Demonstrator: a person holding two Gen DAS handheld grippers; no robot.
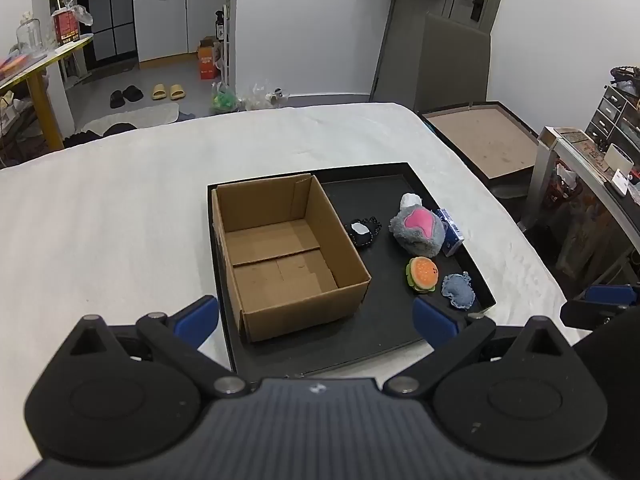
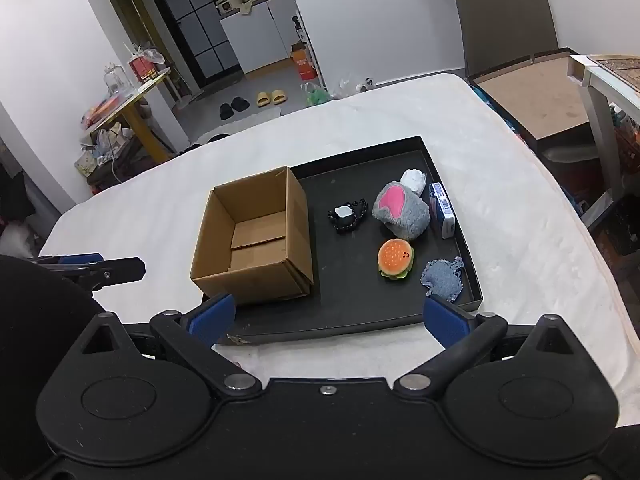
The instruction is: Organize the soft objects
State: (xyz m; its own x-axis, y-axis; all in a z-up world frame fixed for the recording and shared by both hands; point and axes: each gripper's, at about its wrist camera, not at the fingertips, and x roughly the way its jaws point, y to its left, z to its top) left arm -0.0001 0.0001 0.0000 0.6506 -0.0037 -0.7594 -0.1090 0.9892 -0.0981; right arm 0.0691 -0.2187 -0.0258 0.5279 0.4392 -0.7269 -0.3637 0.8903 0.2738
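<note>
A black tray (image 1: 384,332) (image 2: 352,320) lies on a white-covered table. In its left half stands an open, empty cardboard box (image 1: 288,256) (image 2: 256,240). To the right lie a grey plush with a pink patch (image 1: 418,230) (image 2: 400,210), a hamburger plush (image 1: 422,274) (image 2: 396,258), a blue denim soft piece (image 1: 458,290) (image 2: 442,278), a small black-and-white soft toy (image 1: 362,230) (image 2: 347,214), a white crumpled object (image 1: 411,199) (image 2: 414,180) and a blue-white small box (image 1: 452,230) (image 2: 442,210). My left gripper (image 1: 316,316) and my right gripper (image 2: 328,316) are open and empty, above the tray's near edge.
The table's white cloth (image 1: 120,220) spreads left of the tray. A brown-topped board with a black frame (image 1: 484,140) and a cluttered shelf (image 1: 600,168) stand to the right. A yellow-legged side table (image 2: 132,100) stands at the far left.
</note>
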